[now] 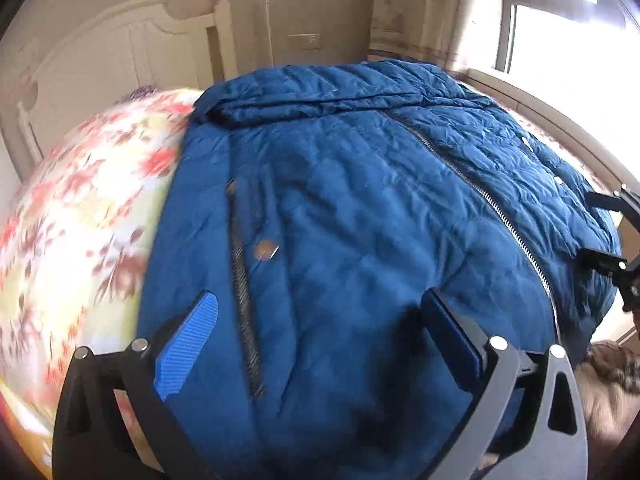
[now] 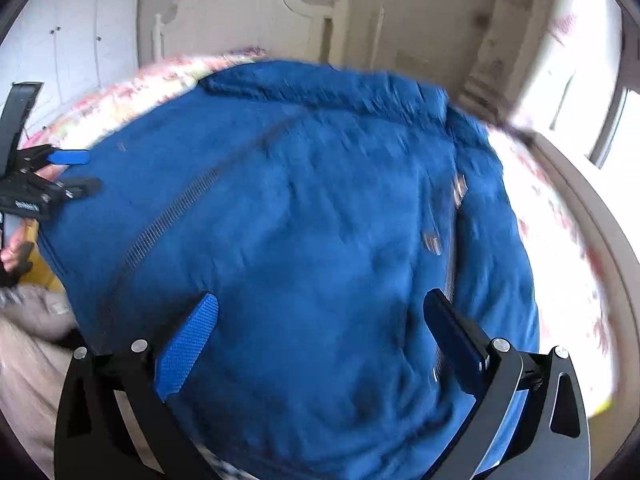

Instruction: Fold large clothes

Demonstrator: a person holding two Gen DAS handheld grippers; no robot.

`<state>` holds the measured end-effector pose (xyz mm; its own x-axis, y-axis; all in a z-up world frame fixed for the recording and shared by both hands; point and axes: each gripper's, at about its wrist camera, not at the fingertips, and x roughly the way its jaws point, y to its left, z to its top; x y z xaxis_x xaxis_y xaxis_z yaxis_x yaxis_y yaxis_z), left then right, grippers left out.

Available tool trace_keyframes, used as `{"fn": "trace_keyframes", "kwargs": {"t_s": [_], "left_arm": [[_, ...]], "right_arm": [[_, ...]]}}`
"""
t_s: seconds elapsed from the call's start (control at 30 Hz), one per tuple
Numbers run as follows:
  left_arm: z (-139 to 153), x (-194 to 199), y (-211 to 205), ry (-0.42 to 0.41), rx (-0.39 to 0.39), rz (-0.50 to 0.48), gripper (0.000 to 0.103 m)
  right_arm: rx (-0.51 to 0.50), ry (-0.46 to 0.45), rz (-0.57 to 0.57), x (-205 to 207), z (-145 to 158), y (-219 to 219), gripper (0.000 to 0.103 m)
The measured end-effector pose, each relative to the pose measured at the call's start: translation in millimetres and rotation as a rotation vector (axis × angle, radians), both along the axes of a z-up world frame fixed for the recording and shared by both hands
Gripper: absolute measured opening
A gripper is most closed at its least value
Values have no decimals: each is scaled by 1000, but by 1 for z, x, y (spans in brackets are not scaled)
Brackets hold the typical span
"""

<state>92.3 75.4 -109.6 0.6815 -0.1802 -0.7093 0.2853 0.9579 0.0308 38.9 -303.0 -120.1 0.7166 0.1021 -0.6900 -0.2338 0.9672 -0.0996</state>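
Bed [image 1: 80,208] w/ floral cover is carrying everything; headboard [image 1: 120,52] is standing at the far end, window [image 1: 560,20] glaring on the right side. Blue padded jacket [image 1: 360,220] is lying spread front-up across most of the bed, collar end twd the headboard, hem reaching the near edge, right side running close to the window-side edge. Main zipper [image 1: 480,188] is running diagonally down the front & looks closed; a shorter pocket zip [image 1: 244,280] is sitting nearer the jacket's left side.

Left hand-held gripper [image 1: 316,344] is hovering over the hem area nr the near edge, jaws spread wide, holding nothing. Right hand-held gripper [image 2: 320,344] is doing the same over the other half, also wide open & empty; its view is blurred, so prob. moving.

Step, as I'm reading it: garment is laid out, no fold made yet — approach before first grasp. Next move is calling for each gripper to drop to a side edge or sleeve, pinch only the top layers, then carry that side twd the centre zipper. Sleeves aren't clearly showing, so exact grasp spots I can't tell.
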Motion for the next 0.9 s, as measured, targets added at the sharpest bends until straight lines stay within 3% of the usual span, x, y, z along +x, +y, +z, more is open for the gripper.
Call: {"fn": "trace_keyframes", "kwargs": {"t_s": [0.07, 0.17, 0.27, 0.33, 0.43, 0.53, 0.63, 0.8, 0.9], "left_arm": [[-11, -6, 10, -12, -20, -10, 101], [-10, -12, 9, -27, 5, -7, 101], [-4, -18, 16, -44, 11, 13, 101], [-2, -25, 26, -60, -6, 41, 101], [-5, -31, 48, -42, -70, 90, 101], [-13, -40, 68, -20, -123, 113, 101], [-14, -46, 68, -29, -102, 112, 101], [-15, -56, 63, -18, -101, 84, 101], [-17, -64, 69, 10, -146, 78, 100]], "right_arm": [[44, -19, -13, -4, -2, -9, 98], [24, -12, -4, -10, 9, -13, 98], [11, -73, -54, -18, 20, -32, 98], [58, -72, -113, -25, 24, -57, 98], [159, -36, -178, -36, 18, -94, 98], [177, -11, -212, -45, 7, -109, 97], [156, 11, -220, -48, -4, -108, 91], [154, 51, -138, -62, -8, -97, 85], [230, 101, -147, -65, -16, -111, 84]]}}
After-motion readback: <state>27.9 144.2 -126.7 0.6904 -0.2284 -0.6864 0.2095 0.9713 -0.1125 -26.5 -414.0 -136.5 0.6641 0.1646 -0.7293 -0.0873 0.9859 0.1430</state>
